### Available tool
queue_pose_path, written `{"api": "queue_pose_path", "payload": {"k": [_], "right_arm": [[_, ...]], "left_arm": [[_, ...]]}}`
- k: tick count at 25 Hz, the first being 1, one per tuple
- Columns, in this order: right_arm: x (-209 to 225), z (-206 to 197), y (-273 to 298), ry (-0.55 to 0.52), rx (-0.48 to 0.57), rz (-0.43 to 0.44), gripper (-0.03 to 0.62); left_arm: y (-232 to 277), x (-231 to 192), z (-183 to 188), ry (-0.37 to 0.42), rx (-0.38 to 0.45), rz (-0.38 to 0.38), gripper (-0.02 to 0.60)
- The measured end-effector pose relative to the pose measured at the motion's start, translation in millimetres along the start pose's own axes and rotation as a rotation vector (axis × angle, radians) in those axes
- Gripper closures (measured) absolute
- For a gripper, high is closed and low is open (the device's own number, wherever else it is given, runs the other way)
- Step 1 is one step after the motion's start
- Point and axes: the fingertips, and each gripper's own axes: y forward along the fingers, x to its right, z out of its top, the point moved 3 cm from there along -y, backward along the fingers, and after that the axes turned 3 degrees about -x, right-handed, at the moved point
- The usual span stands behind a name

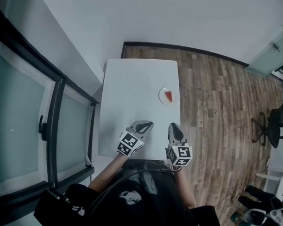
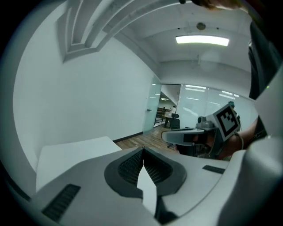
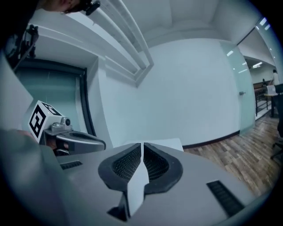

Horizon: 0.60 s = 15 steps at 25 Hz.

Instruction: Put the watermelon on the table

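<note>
A red watermelon slice (image 1: pixel 168 95) lies on a small white plate (image 1: pixel 163 98) near the right edge of the white table (image 1: pixel 133 86). Both grippers hover over the table's near edge, well short of the plate. My left gripper (image 1: pixel 145 126) is shut, its jaws meeting at the tips with nothing between them (image 2: pixel 142 150). My right gripper (image 1: pixel 174 128) is shut too, empty, its jaws touching at the front (image 3: pixel 141 145). Each gripper view looks out level at the room and shows the other gripper beside it; neither shows the watermelon.
The table stands against a white wall with a dark-framed glass partition (image 1: pixel 53 112) on its left. Wood floor (image 1: pixel 216 103) spreads to the right, with a black chair (image 1: pixel 271 124) and bags (image 1: pixel 261 211) at the far right. The person's dark-clothed body fills the bottom centre.
</note>
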Motion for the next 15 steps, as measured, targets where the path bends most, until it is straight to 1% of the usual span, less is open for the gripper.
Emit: {"api": "queue_pose_path", "payload": {"k": [1,2,4,7,11,13,15], "right_arm": [[-6,6,-4,-0.034,0.013,0.012,0.565],[-12,11,-7,-0.061,0.022,0.023,0.565],[-21,17,-12,-0.085,0.031,0.042,0.565],[-29,15,-14,-0.071,0.028,0.051,0.565],[-34,10,-19,-0.046,0.022,0.056,0.565],[-34,9,-22,-0.039,0.023,0.053,0.565],[-28,6,-25,-0.030,0.026,0.041,0.565]], "left_arm": [[-2,3,1,0.019,-0.001,0.018,0.577],[-5,4,3,0.020,0.003,0.037,0.577],[-13,2,7,-0.004,0.021,0.072,0.577],[-27,-1,9,-0.023,0.040,0.104,0.577],[-38,1,2,-0.027,0.048,0.121,0.577],[-39,4,0,0.004,0.037,0.135,0.577],[-39,8,2,0.062,0.019,0.152,0.577]]}}
